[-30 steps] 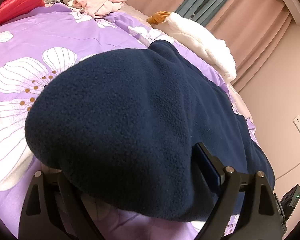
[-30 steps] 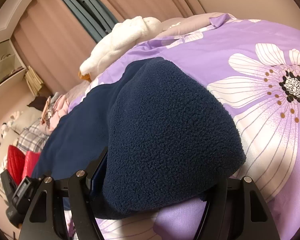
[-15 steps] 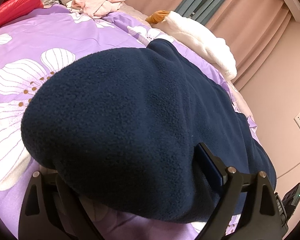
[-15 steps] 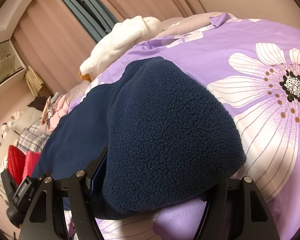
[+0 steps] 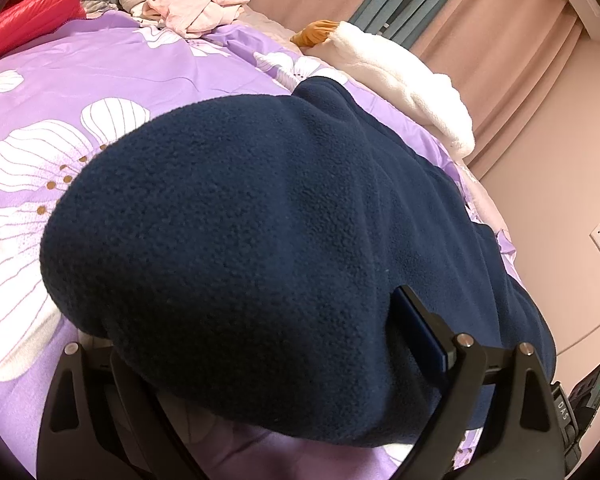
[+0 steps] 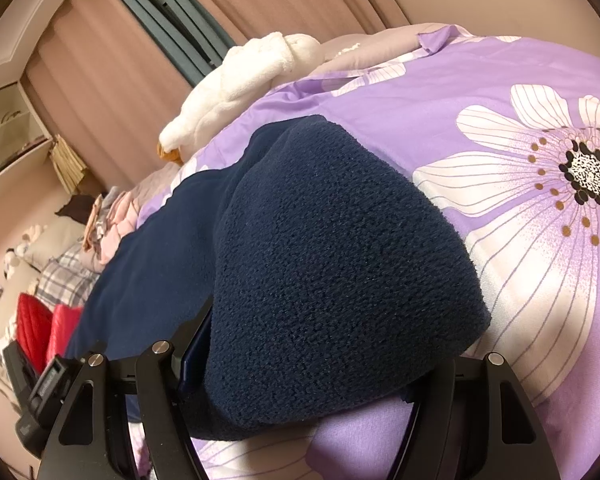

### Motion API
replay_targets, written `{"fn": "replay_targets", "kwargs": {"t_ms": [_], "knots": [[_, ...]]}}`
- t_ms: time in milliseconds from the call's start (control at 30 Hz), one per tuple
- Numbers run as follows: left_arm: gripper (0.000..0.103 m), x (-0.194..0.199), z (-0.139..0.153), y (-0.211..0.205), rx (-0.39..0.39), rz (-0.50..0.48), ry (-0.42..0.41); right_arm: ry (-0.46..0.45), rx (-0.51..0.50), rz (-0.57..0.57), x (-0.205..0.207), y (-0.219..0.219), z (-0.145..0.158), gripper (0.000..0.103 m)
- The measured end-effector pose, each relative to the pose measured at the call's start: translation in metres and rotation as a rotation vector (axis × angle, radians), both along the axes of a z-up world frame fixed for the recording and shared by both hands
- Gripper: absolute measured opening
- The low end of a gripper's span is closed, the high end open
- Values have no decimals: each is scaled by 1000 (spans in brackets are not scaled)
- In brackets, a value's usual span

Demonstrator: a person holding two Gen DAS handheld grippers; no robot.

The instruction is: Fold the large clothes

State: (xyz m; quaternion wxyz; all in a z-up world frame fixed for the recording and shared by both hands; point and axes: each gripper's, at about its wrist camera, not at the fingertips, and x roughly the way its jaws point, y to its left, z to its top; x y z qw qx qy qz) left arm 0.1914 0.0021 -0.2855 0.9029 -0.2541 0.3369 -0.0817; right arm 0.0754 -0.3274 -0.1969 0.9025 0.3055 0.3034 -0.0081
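The purple floral bedspread (image 5: 112, 80) is carrying the navy fleece garment (image 5: 260, 240) along its near edge. We are clenching bunched fleece in both the left gripper (image 5: 260, 392) and right gripper (image 6: 300, 408), mid-fold. Next: carrying both ends across together.

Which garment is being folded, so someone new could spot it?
Start at the purple flowered bedspread. The dark navy fleece lies across it, right in front of both grippers. It is the only dark piece; the fluffy blanket behind is white, and the clothes pile is pale pink.
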Motion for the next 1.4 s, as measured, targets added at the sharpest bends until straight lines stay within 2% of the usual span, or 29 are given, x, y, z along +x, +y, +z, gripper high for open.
{"fn": "replay_targets", "kwargs": {"t_ms": [400, 467, 533, 633, 767, 867, 967, 1033, 1133, 1233, 1400], "knots": [[96, -1, -1, 3, -28, -7, -17, 60, -58, -81, -12, -6, 12, 70], [96, -2, -1, 5, -45, -11, -26, 59, -72, -100, -17, -9, 14, 81], [96, -2, -1, 7, -59, -15, -33, 63, -119, -144, -22, -11, 17, 88], [96, -1, -1, 7, -57, -16, -33, 36, -184, -196, -33, -15, 23, 89], [96, -1, -1, 8, -50, -16, -29, 45, -192, -233, -39, -22, 23, 91], [96, -1, -1, 7, -49, -16, -29, 65, -209, -335, -48, -33, 25, 91], [96, -1, -1, 7, -47, -18, -28, 53, -139, -353, -55, -51, 26, 92], [96, -1, -1, 7, -48, -19, -28, 74, -137, -405, -58, -58, 25, 92], [97, -1, -1, 7, -49, -19, -29, 107, -152, -452, -55, -68, 24, 92], [97, -2, -1, 6, -50, -19, -31, 104, -132, -441, -47, -80, 27, 92], [99, -1, -1, 6, -62, -33, -40, 104, -163, -454, -15, -95, 26, 92]]}}
